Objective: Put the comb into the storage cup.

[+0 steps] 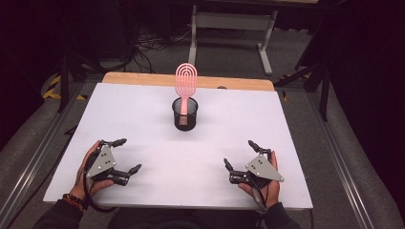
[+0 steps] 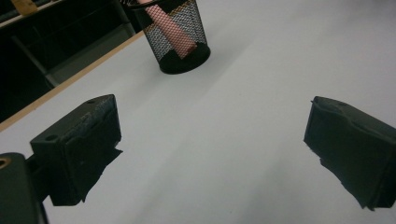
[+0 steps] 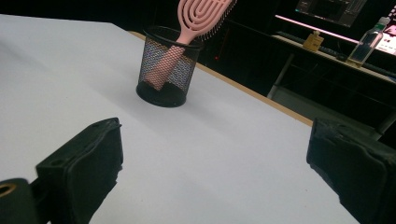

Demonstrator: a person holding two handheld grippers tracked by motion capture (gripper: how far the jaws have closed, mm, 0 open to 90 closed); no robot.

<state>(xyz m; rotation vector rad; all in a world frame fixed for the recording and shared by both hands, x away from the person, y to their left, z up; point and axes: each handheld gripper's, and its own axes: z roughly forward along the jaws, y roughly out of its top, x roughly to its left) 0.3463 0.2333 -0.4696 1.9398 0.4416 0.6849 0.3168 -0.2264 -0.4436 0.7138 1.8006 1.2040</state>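
A pink hairbrush (image 1: pixel 185 83) stands handle-down in a black mesh cup (image 1: pixel 185 117) at the middle of the white table (image 1: pixel 143 109); the cup (image 2: pixel 180 39) and brush handle (image 2: pixel 170 28) also show in the left gripper view, and the cup (image 3: pixel 166 74) with the brush (image 3: pixel 196 18) in the right gripper view. My left gripper (image 1: pixel 129 155) rests near the front left, jaws wide apart and nothing between them. Near the front right, my right gripper (image 1: pixel 239 153) is open and empty too. Both point toward the cup from well short of it.
A wooden strip (image 1: pixel 143 78) edges the table's far side. Beyond it stand a white desk frame (image 1: pixel 229 28) and cables on the floor. A bottle (image 3: pixel 369 44) sits on a dark shelf in the right gripper view. Metal rails (image 1: pixel 344 162) flank the table.
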